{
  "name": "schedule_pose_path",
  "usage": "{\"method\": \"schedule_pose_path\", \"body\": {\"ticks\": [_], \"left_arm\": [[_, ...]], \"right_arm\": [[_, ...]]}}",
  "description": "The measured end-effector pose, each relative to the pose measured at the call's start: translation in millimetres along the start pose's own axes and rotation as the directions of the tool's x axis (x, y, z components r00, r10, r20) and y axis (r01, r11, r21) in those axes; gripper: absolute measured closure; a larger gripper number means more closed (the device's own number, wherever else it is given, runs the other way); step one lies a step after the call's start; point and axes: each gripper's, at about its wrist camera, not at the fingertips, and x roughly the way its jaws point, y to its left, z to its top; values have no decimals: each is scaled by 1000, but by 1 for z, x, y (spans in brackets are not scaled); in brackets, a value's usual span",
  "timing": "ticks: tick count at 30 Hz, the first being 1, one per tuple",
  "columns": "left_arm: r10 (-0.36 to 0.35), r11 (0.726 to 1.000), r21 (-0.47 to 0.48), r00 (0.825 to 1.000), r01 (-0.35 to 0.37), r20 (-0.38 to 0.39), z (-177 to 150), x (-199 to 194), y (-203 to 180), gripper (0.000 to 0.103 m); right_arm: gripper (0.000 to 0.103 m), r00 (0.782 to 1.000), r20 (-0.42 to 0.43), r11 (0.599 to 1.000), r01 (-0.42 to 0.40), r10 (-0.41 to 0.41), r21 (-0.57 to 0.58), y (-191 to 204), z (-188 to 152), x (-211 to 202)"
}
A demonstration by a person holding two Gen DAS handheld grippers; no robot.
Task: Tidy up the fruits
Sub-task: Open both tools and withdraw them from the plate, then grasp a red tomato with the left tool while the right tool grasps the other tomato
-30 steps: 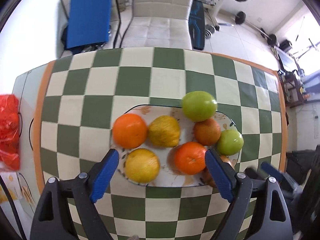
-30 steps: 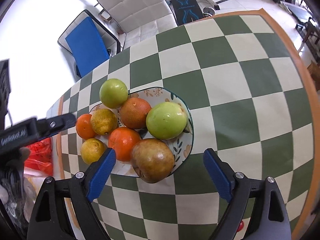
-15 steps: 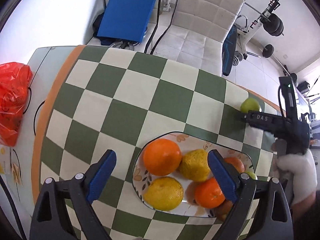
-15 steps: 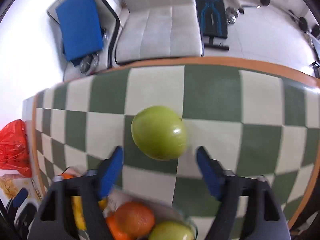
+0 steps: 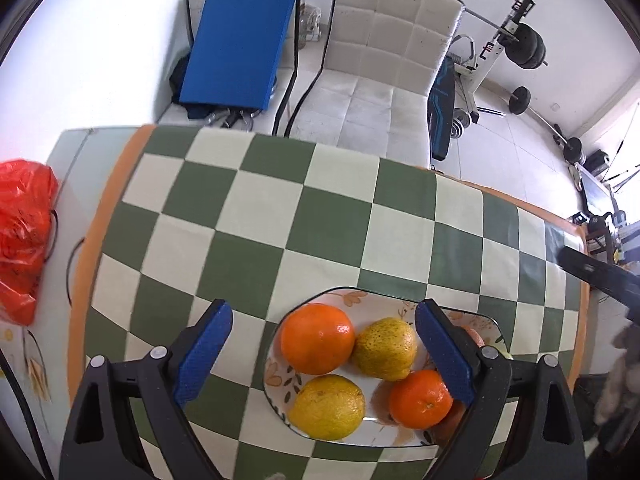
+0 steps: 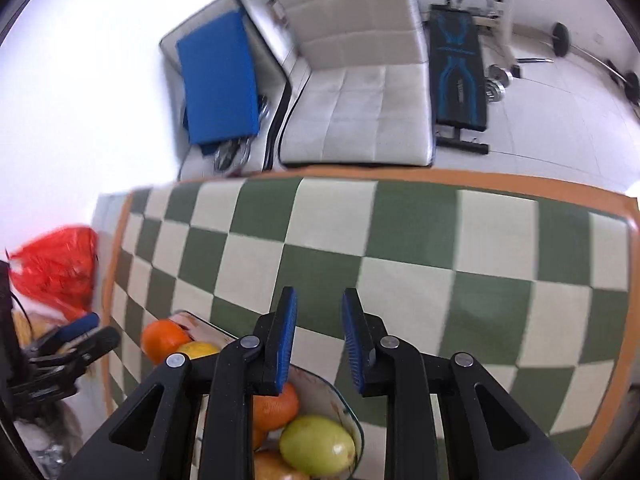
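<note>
- Checked tablecloth (image 5: 304, 216): the left wrist view shows most of it; the right wrist view shows its far orange edge.
- Plate (image 5: 276, 376) of fruit sits near the near edge; only the right view shows its green apple (image 6: 316, 446).
- Left gripper (image 5: 324, 354), jaws wide apart, empty, hovers over the oranges (image 5: 317, 339).
- Right gripper (image 6: 319, 344): jaws nearly together, nothing between them.
- No readable writing.

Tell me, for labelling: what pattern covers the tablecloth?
Green and cream checks with an orange border on the tablecloth; clearest in the left wrist view.
</note>
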Motion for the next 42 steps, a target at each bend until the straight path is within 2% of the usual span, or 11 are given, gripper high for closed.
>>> {"method": "schedule_pose_path", "body": {"ticks": [1, 3, 10, 15, 19, 23, 25, 35, 36, 40, 42], "left_arm": [[29, 999, 26, 999, -30, 44, -5, -11, 0, 9], [58, 996, 55, 993, -64, 106, -21, -30, 2, 9], [66, 987, 141, 995, -77, 80, -101, -46, -2, 9], [47, 971, 238, 998, -38, -34, -171, -22, -28, 9], [90, 937, 345, 991, -51, -99, -212, 6, -58, 9], [87, 914, 405, 986, -22, -142, -236, 18, -86, 9], [57, 903, 429, 984, 21, -169, -249, 17, -104, 9], [-24, 738, 622, 931, 263, -365, -338, 35, -217, 9], [-22, 720, 639, 930, 269, -367, -343, 38, -223, 14], [-33, 670, 700, 953, 246, -302, -354, 34, -238, 73], [-37, 680, 690, 951, 248, -306, -348, 33, -235, 76]], "right_arm": [[63, 1000, 8, 999, -21, 21, 29, -3, -4, -14], [18, 997, 57, 999, 53, -53, 12, 7, -29, -50], [4, 972, 102, 976, 203, -210, 73, 45, -142, -104], [4, 964, -47, 926, 263, -260, 270, 4, -253, -96], [13, 954, -175, 886, 291, -241, 361, -35, -320, -58], [44, 950, -164, 887, 307, -265, 345, -49, -353, -32], [73, 949, -136, 898, 314, -286, 307, -45, -359, -31], [73, 951, -24, 830, 281, -308, 481, -83, -450, -96], [73, 949, -23, 821, 283, -313, 496, -89, -460, -96], [72, 947, -16, 807, 282, -321, 519, -99, -473, -108], [72, 950, -9, 808, 271, -313, 523, -98, -477, -108]]}}
